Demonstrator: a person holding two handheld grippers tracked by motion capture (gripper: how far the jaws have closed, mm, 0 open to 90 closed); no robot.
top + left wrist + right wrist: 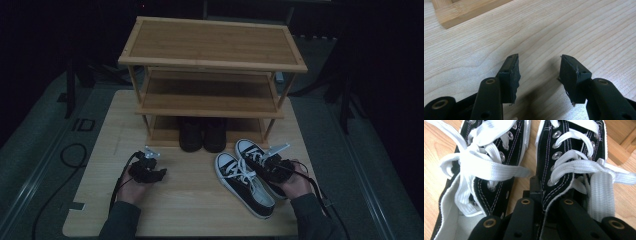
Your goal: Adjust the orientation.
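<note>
A pair of black canvas sneakers with white laces lies on the wooden table (190, 210), right of centre. My right gripper (270, 162) rests on the right sneaker (249, 149). In the right gripper view it (546, 202) is shut on the inner side wall of the right sneaker (571, 152), one jaw inside the shoe and one in the gap beside the left sneaker (486, 162). The left sneaker (242, 182) lies free. My left gripper (150, 167) sits low over the table at the left. In its own view it (539, 75) stands open with bare tabletop between the pads.
A three-tier bamboo shoe rack (215, 42) stands at the back of the table; its base corner (466, 10) lies ahead of the left gripper. A pair of black shoes (202, 134) sits on the bottom shelf. Cables trail off the table's left and right sides.
</note>
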